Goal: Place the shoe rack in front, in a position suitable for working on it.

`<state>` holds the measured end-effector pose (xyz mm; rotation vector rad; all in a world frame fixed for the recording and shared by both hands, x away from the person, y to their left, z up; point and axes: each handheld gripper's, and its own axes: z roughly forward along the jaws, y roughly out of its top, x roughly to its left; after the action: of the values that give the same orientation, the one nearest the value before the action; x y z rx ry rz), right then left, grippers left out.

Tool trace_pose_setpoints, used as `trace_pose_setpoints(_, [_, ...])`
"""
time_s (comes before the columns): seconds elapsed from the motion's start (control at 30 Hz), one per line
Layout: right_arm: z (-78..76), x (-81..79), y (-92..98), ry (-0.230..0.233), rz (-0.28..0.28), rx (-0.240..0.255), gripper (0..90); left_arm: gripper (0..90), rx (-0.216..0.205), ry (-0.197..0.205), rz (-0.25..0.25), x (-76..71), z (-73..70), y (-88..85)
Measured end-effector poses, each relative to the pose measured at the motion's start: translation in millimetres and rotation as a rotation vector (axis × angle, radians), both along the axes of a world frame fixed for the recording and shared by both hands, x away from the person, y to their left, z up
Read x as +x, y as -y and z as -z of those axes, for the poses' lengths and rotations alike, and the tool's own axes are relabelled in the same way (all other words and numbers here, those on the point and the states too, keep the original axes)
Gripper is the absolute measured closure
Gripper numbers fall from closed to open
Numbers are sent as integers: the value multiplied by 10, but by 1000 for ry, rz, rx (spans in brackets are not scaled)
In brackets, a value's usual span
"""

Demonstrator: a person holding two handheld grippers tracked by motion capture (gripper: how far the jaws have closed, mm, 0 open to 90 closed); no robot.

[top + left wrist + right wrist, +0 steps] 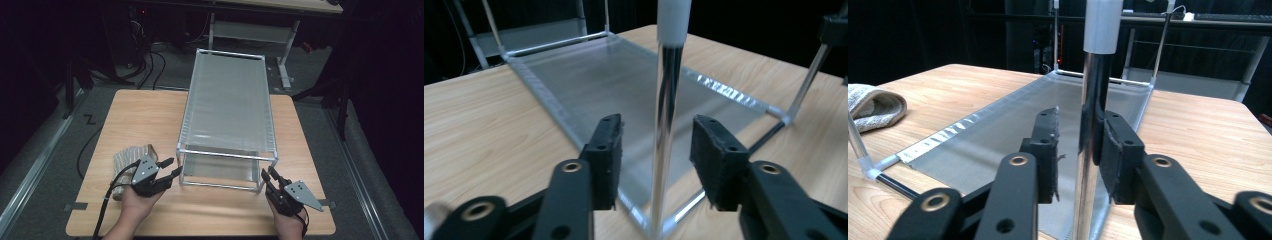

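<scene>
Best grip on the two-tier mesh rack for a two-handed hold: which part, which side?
Take the rack by its two near upright posts, left gripper on the near-left post, right gripper on the near-right post, coming level from the person's edge. The posts are thin, vertical and exposed; the mesh shelves offer no pinch.

High view: fixed above the near edge of the wooden table (pixel 150 120), facing forward and down, far enough to take in the whole two-tier mesh rack (pixel 227 115) and floor beyond. Left gripper view: riding low on the left gripper (pixel 167 170), close up to the rack's near left post (pixel 666 130). Right gripper view: likewise on the right gripper (pixel 267 176), close up to the near right post (pixel 1093 125). Shared by both: lower mesh shelf (pixel 624 90), seen from opposite corners.
</scene>
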<state>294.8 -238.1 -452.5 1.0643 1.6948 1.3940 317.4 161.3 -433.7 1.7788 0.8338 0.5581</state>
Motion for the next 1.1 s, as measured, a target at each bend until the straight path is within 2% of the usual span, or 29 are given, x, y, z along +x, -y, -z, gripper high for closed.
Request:
trace_pose_setpoints(0.13, [-2, -10, 13, 0, 16, -5, 805, 740, -38, 10, -10, 60, 2, 72])
trace_pose_setpoints(0.23, [-1, -12, 15, -3, 14, -4, 809, 800, -28, 23, -11, 53, 8, 93])
trace_pose_setpoints(0.43, [-1, -22, 5, -1, 5, -10, 810, 803, -19, 25, -5, 17, 5, 65])
trace_pose_setpoints(0.57, [4, -25, -24, 4, -4, -12, 809, 804, -17, 33, 5, -68, 12, 25])
trace_pose_setpoints(0.7, [6, -29, -44, 10, -10, -16, 808, 803, -18, 36, 20, -212, 18, -17])
trace_pose_setpoints(0.73, [6, -31, -56, 10, -14, -20, 807, 803, -16, 39, 31, -292, 19, -34])
trace_pose_setpoints(0.77, [6, -31, -56, 10, -14, -20, 807, 803, -16, 39, 31, -292, 19, -34])
trace_pose_setpoints(0.8, [6, -25, -63, 13, -19, -22, 805, 803, -18, 39, 42, -375, 20, -41])
trace_pose_setpoints(0.87, [4, -15, -68, 10, -21, -22, 805, 803, -18, 41, 48, -416, 21, -42])
trace_pose_setpoints(0.93, [4, 8, -69, 11, -20, -22, 804, 803, -23, 40, 64, -532, 26, -23])
trace_pose_setpoints(1.1, [19, 100, -55, 11, -6, -10, 796, 803, -39, 34, 92, -645, 34, 53])
